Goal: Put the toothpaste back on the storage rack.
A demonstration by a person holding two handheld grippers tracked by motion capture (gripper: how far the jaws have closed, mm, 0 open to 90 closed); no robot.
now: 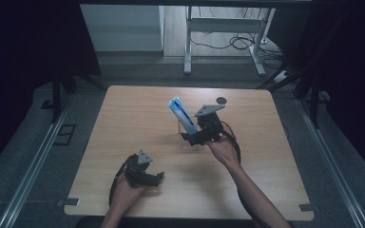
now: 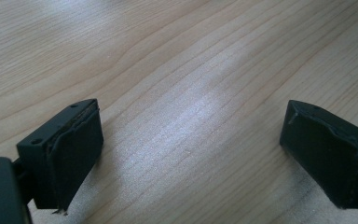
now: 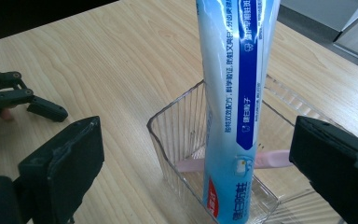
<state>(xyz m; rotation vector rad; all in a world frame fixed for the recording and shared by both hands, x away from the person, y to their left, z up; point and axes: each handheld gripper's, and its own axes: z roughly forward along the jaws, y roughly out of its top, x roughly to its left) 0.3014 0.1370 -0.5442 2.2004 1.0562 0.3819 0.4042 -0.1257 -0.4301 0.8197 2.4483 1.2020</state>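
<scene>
A white and blue toothpaste tube stands tilted in a small clear plastic container near the middle of the wooden table. A pink stick-like item lies in the container behind the tube. My right gripper is open, its jaws standing wide on either side of the container and tube without touching them. My left gripper is open low over bare wood near the front left, with nothing between its jaws; in the right gripper view it appears at the left.
A small dark round mark sits near the table's far edge. Beyond the table stands a white desk frame with cables on the floor. Metal rails run along both sides of the table.
</scene>
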